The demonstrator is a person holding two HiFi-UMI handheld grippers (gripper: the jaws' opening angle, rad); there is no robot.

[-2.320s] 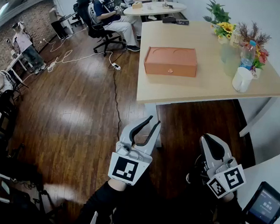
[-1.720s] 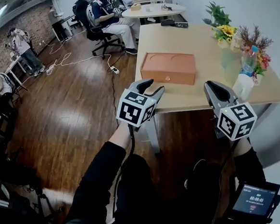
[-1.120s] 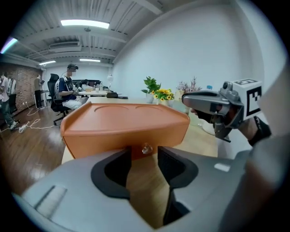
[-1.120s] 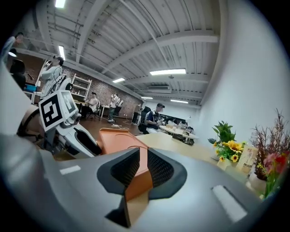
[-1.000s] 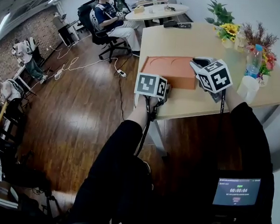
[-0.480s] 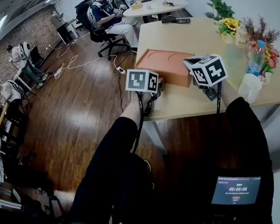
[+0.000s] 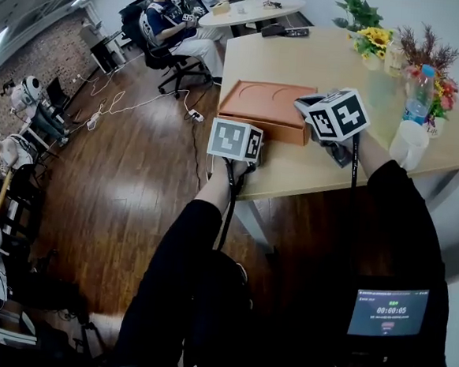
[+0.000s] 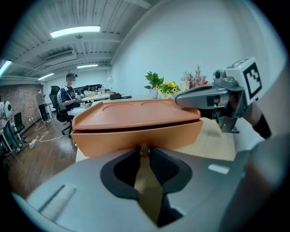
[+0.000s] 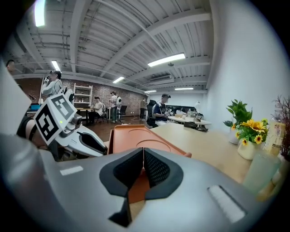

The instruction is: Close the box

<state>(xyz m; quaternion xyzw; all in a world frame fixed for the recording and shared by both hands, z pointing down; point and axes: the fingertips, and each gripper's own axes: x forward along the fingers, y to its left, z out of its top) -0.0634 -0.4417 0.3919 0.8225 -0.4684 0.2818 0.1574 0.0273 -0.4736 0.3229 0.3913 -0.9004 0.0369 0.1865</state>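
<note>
An orange box [image 7: 263,102] lies on the light wooden table [image 7: 318,59]; in the left gripper view a dark gap shows between its lid [image 8: 136,113] and its base [image 8: 136,138]. My left gripper [image 8: 144,150] is shut, its tips right at the small metal clasp [image 8: 144,147] on the box's front wall; I cannot tell whether they pinch it. The right gripper [image 9: 143,152] is shut too, and it reaches over the lid's right end [image 7: 303,104]. From the left gripper view one of its fingers [image 8: 192,97] lies along the lid's right edge.
A white mug [image 7: 407,144], a water bottle [image 7: 418,91] and flower pots [image 7: 373,41] stand at the table's right side. A seated person [image 7: 175,24] is at a round table [image 7: 251,10] beyond. Cables [image 7: 133,100] lie on the wood floor.
Both grippers rose from knee height to the table and came up to the box. The left jaws, open at first, have closed at the box's front. The right gripper settled over the lid.
</note>
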